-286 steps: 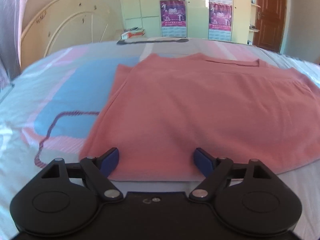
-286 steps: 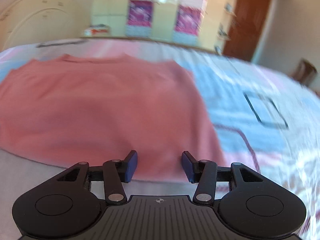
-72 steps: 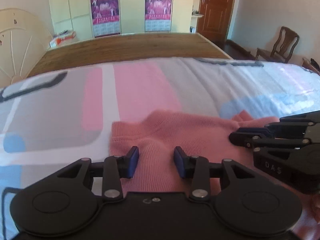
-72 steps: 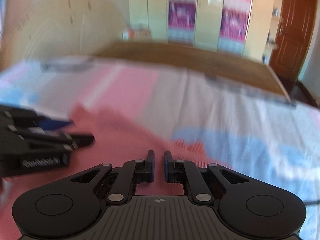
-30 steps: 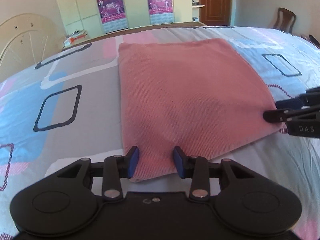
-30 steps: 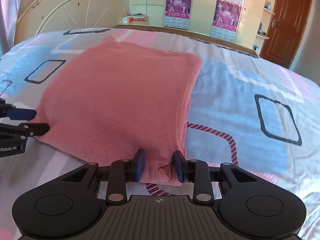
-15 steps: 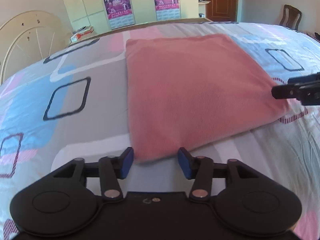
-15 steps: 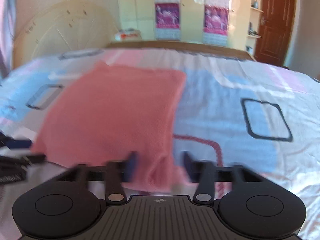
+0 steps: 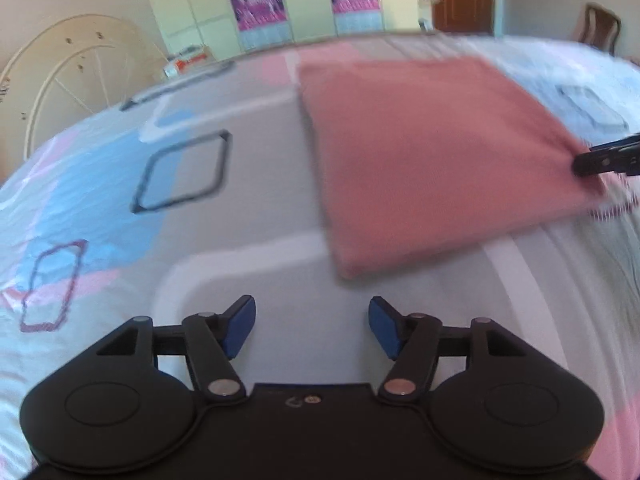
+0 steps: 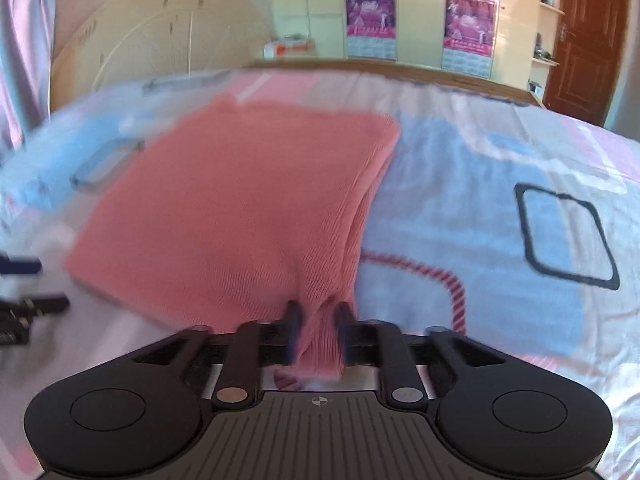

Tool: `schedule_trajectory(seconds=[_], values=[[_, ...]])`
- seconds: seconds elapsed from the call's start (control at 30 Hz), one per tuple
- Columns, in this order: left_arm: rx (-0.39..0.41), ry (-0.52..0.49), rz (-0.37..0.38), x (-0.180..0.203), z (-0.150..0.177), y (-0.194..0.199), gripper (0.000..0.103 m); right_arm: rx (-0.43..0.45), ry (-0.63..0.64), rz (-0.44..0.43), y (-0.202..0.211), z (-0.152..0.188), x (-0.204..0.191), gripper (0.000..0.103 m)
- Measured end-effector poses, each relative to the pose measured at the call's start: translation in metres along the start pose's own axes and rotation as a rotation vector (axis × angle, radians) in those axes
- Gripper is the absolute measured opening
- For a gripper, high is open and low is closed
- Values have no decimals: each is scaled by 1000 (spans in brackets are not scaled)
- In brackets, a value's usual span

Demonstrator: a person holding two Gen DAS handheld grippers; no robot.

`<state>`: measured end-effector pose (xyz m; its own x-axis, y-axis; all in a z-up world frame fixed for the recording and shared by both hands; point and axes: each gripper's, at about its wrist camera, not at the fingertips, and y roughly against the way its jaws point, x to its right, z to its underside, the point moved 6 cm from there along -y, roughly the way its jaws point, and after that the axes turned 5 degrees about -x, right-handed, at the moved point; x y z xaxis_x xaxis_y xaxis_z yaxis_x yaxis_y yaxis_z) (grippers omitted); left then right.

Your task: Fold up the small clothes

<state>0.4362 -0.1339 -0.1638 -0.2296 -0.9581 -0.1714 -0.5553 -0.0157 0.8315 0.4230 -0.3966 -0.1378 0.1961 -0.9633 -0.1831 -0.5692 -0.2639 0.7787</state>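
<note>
Pink garment [image 9: 432,160]: folded into a flat, roughly square slab, lying on the bed right of centre from the left wrist view. The edges are fairly straight, and blur softens the far side.
Fabric: a fine ribbed knit, and the ribs show clearly near the right tongs. The right-hand edge shows stacked layers.
Left tongs [image 9: 312,312]: released, and the jaws have just been opening. The blue pads [image 9: 240,322] stand wide apart with only sheet between them, a little short of the garment's near corner.
Right tongs [image 10: 318,320]: here's the odd one. The jaws have just been opening, yet a bunched near corner of the knit fills the gap and both fingers sit against it. They are grasping the garment, and the cloth is drawn up into a taut ridge towards them.
Bedsheet [image 9: 260,200]: smooth printed cotton in grey, pale blue and pink blocks, with dark rounded-square outlines and a red braided line.
Headboard [image 10: 160,40]: cream, arched, with fan-shaped ribs.
Wardrobe [image 10: 416,20]: pale yellow flat doors carrying magenta posters [image 10: 370,20].
Door [image 10: 584,40]: dark brown panelled wood.
</note>
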Motion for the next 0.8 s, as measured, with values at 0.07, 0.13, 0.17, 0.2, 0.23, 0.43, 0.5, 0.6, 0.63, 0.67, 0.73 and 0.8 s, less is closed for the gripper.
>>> schedule_trajectory(seconds=[0.07, 0.13, 0.17, 0.2, 0.23, 0.43, 0.5, 0.6, 0.63, 0.67, 0.73, 0.8], values=[[41, 67, 63, -17, -10, 5, 68, 95, -67, -28, 16, -10, 16, 92], [53, 132, 109, -28, -24, 3, 77, 78, -120, -84, 13, -18, 32, 92], [53, 145, 118, -30, -33, -1, 80, 37, -142, -92, 4, -22, 39, 91], [47, 148, 128, -29, -41, -6, 84, 27, -152, -114, -2, -26, 44, 87], [42, 150, 151, -26, -49, -12, 84, 21, -171, -151, -8, -29, 47, 84], [-34, 353, 379, -22, -74, -55, 84, -80, -415, -390, -54, -37, 78, 64], [-42, 369, 404, -23, -77, -65, 82, -93, -437, -430, -59, -43, 83, 64], [-51, 404, 493, -26, -82, -74, 63, -133, -384, -437, -60, -49, 79, 58], [-55, 407, 523, -25, -84, -78, 60, -146, -361, -421, -63, -50, 77, 57], [-58, 408, 534, -25, -87, -81, 60, -149, -349, -423, -65, -52, 74, 57], [-77, 419, 556, -24, -93, -91, 62, -184, -372, -468, -70, -55, 68, 55], [-90, 445, 579, -25, -99, -99, 60, -189, -365, -469, -76, -58, 61, 52]])
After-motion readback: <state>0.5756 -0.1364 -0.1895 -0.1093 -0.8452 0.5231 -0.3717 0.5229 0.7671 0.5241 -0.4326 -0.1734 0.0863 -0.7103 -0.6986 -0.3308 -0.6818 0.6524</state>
